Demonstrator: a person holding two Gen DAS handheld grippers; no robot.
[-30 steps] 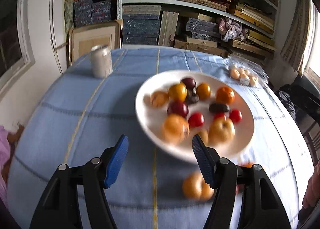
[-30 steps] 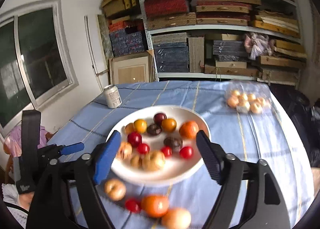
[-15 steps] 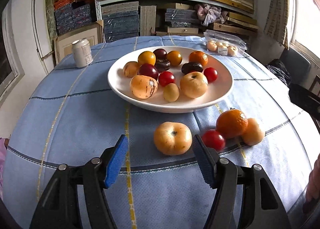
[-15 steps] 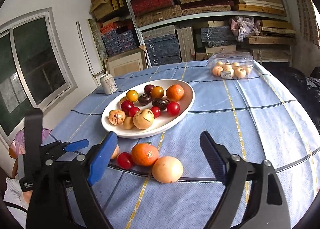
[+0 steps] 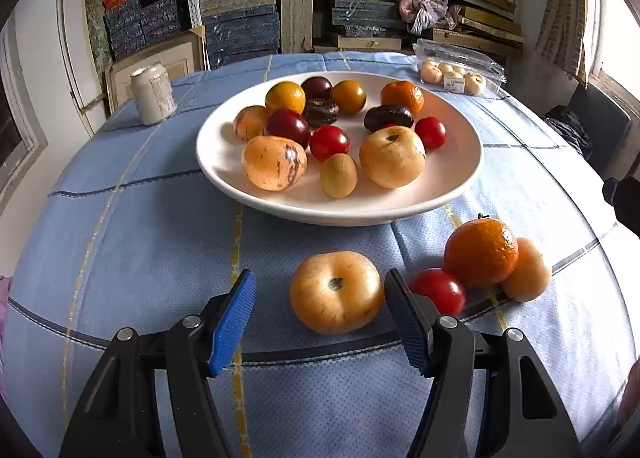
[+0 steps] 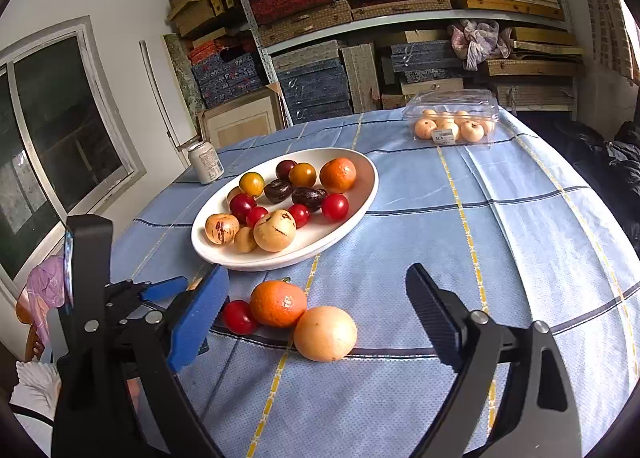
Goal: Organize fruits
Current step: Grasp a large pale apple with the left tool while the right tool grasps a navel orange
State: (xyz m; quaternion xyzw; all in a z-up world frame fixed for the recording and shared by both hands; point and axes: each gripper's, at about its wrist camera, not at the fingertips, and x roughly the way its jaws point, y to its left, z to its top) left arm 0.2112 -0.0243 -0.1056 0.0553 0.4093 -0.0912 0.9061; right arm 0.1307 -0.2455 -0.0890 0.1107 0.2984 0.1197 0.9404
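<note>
A white plate (image 5: pixel 340 217) (image 6: pixel 280 264) holds several red, orange, pale and dark fruits. Loose on the blue cloth in front of it lie a pale orange fruit (image 5: pixel 336 292), a red tomato (image 5: pixel 438 290) (image 6: pixel 239 317), a tangerine (image 5: pixel 480 252) (image 6: pixel 278 304) and a pale round fruit (image 5: pixel 526 270) (image 6: pixel 325 333). My left gripper (image 5: pixel 320 277) is open, with the pale orange fruit between its blue pads, nearer the right one and not squeezed. My right gripper (image 6: pixel 316 274) is open and its jaws are opening; the tangerine and the pale round fruit lie on the cloth between its fingers, untouched.
A drink can (image 5: pixel 153 93) (image 6: pixel 205 161) stands left of the plate. A clear plastic box of pale fruits (image 5: pixel 460 69) (image 6: pixel 454 117) sits at the far right. Shelves of boxes fill the back. The left gripper's body (image 6: pixel 88 298) is at the left.
Both grippers have come down towards the loose fruits. The pale orange fruit now lies between the left fingers. The right jaws have spread wider.
</note>
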